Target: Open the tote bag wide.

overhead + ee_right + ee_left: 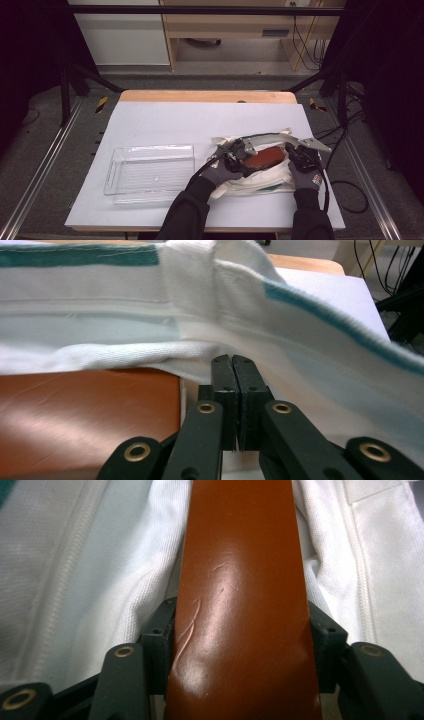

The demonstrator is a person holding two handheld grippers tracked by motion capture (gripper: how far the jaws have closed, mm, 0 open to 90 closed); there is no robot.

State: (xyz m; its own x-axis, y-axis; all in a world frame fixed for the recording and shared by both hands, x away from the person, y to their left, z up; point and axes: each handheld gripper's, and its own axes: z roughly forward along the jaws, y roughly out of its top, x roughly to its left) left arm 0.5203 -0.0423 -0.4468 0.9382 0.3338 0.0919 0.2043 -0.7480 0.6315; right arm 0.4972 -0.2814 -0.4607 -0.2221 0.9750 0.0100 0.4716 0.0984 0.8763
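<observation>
White sheeting covers the bench [150, 120], with dark floor and rails around it and a pale cupboard beyond. A clear tray [150, 172] sits to my left, nothing visible in it. Just right of it lies a white cloth bag [260, 177] with green trim, and inside its open mouth is the brown case [264, 157], smooth and glossy, like leather.

My left gripper [239, 152] has the case by its near end; in the left gripper view its jaws are clamped on the two long edges of the case [245, 605], which runs away between folds of white cloth [90, 580]. My right gripper [299, 156] has its jaws pressed together; in the right gripper view they [233, 370] meet at the cloth [200, 305] of the bag's rim beside the case [85, 415]. I judge they pinch a fold there, though I cannot see it for sure.

The case looks stiff enough to keep its shape, fairly light, and slick; fine scratches show that the skin marks easily. I would keep gripping across the narrow width near the end, firm but not crushing, since a glossy face may slip. The bag is soft and limp: it will sag and drag along, so holding its rim near the mouth is the way to keep it open while the case slides.
</observation>
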